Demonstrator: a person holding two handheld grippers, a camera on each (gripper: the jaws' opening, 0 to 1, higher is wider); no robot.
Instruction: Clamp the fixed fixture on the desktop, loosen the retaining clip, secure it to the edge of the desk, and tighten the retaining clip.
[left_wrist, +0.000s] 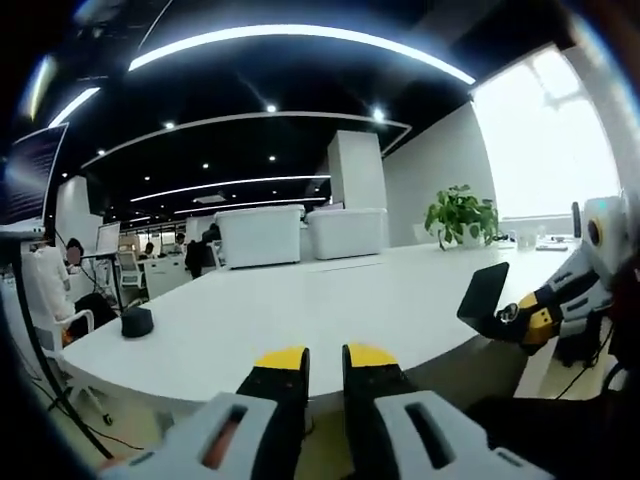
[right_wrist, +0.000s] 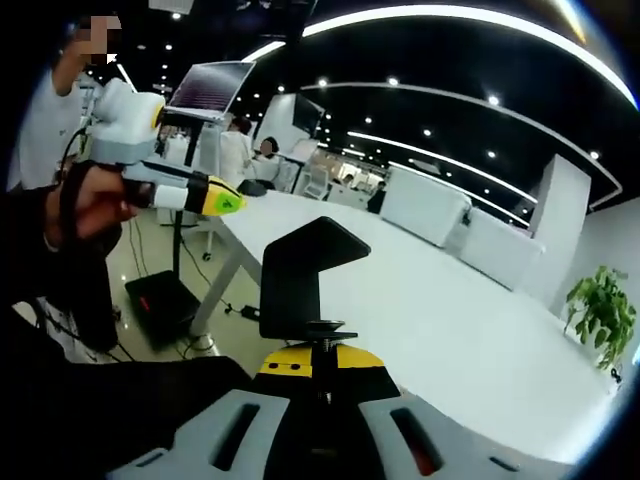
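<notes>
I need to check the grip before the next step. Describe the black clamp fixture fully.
The black clamp fixture looks like matte plastic or metal: a flat angled plate on top, a C-shaped body and a screw with a round pad below. The right gripper holds it by the screw end, upright, at the white desk edge.

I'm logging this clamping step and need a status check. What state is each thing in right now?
Black fixture: off the desk, upright, held at its screw.
Right gripper: shut on the fixture.
Left gripper: jaws near together, holding nothing.
White desk: nothing clamped on the near edge.
Laptop: open, on a stand.
Potted plant: upright on the desk.
</notes>
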